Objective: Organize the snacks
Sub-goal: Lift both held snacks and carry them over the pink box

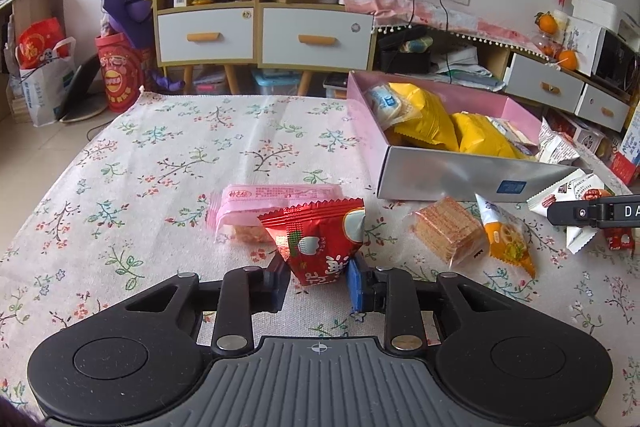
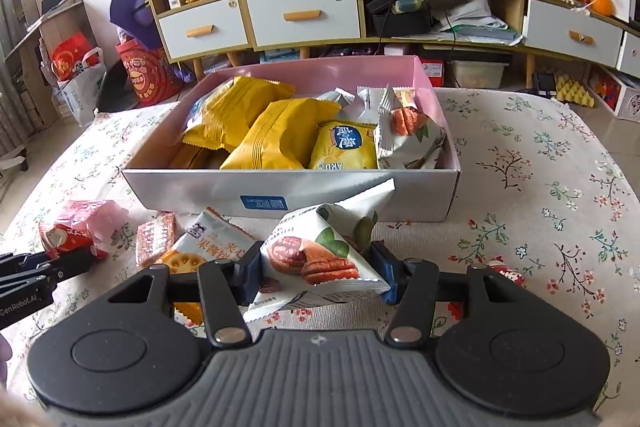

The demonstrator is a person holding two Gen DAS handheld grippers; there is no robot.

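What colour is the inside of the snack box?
Pink inside, silvery-white outside: the box shows it best in the right wrist view.

Red packet [image 1: 324,243] – walnut packet [image 2: 320,259] – both gripped

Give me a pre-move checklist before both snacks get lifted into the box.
1. Left gripper pinching the red snack packet: ok.
2. Right gripper pinching the white nut packet: ok.
3. Pink box open on top: ok.
4. Free room in the box: cannot tell, the yellow packets pile high.
5. Pink wrapped snack clear of the red packet: not ok, it lies right behind, apparently touching.
6. Wafer pack outside both grips: ok.
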